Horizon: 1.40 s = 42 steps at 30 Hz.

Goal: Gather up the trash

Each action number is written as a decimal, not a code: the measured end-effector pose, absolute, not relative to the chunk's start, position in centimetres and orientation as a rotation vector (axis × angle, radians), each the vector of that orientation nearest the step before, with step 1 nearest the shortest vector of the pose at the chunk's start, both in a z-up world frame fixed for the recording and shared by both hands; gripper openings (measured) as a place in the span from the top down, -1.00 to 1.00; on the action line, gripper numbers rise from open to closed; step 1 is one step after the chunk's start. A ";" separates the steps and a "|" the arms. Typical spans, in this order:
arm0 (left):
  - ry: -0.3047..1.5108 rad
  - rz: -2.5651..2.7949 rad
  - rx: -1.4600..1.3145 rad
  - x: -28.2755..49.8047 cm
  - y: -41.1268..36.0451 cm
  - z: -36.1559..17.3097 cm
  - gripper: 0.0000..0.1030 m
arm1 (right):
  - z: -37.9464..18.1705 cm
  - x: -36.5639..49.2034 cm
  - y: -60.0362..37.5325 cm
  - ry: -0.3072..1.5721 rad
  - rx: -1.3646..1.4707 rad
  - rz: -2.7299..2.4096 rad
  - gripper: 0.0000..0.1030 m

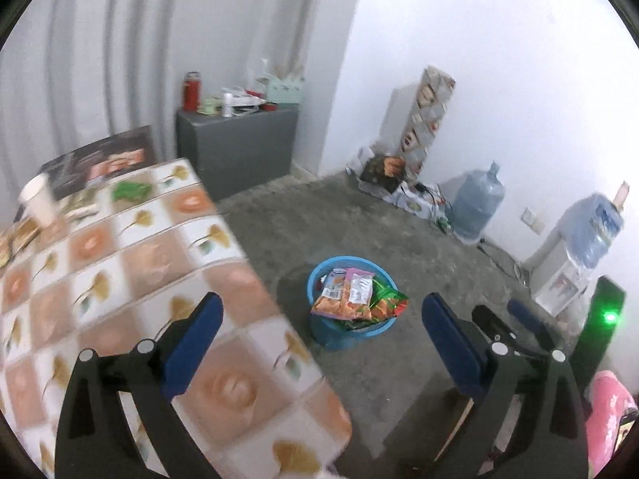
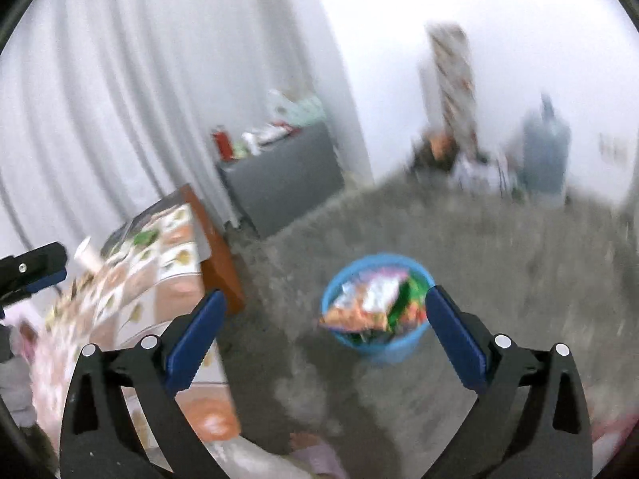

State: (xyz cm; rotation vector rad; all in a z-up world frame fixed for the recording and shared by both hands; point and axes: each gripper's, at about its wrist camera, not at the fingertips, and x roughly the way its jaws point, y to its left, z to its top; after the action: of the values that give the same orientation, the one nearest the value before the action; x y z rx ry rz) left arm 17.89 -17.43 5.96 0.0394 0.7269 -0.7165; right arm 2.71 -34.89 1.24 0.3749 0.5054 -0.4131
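The blue bucket (image 1: 351,333) stands upright on the grey floor, just off the table's corner — and it's stuffed. Snack wrappers (image 1: 351,293) heap above the rim: orange packets on top, one with a pale label face up, green ones wedged beside them — crumpled, overlapping, spilling toward the edge.
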 end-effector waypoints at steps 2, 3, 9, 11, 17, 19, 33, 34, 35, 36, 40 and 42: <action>0.700 -0.646 0.035 16.3 -15.4 6.3 -0.90 | 2.9 2.4 -32.1 0.488 0.293 -0.365 -0.87; 0.686 -0.610 0.042 15.6 -14.5 6.3 -0.90 | 3.8 2.3 -30.7 0.487 0.264 -0.342 -0.87; 0.679 -0.397 0.064 12.2 -10.2 5.1 -0.90 | 3.8 2.1 -26.8 0.607 0.165 -0.344 -0.87; 0.719 -0.350 0.051 11.6 -9.4 4.1 -0.90 | 2.9 2.2 -26.3 0.667 0.148 -0.358 -0.87; 0.796 -0.271 0.049 11.9 -8.6 1.9 -0.90 | 0.7 2.4 -25.3 0.784 0.179 -0.347 -0.87; 0.803 -0.262 0.045 12.1 -8.6 1.5 -0.90 | 0.5 2.3 -25.0 0.794 0.166 -0.351 -0.87; 0.854 -0.287 0.073 12.3 -10.4 0.4 -0.90 | -0.7 2.3 -25.6 0.834 0.143 -0.408 -0.87; 0.857 -0.289 0.075 12.3 -10.5 0.3 -0.90 | -0.7 2.3 -25.7 0.836 0.141 -0.407 -0.87; 0.859 -0.289 0.078 12.3 -10.6 0.3 -0.90 | -0.7 2.3 -25.6 0.835 0.142 -0.407 -0.87; 0.860 -0.288 0.078 12.3 -10.6 0.2 -0.90 | -0.7 2.3 -25.6 0.836 0.143 -0.409 -0.87; 0.866 -0.291 0.078 12.2 -10.8 0.2 -0.90 | -0.8 2.2 -25.8 0.836 0.145 -0.411 -0.87; 0.868 -0.295 0.078 12.2 -10.8 0.1 -0.90 | -0.8 2.2 -25.8 0.836 0.143 -0.411 -0.87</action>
State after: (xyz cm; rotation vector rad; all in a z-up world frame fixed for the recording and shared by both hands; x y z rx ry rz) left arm 12.18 -10.85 0.14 0.0779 0.8679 -0.2955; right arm 2.15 -25.77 -0.78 0.1426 0.8363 -0.4113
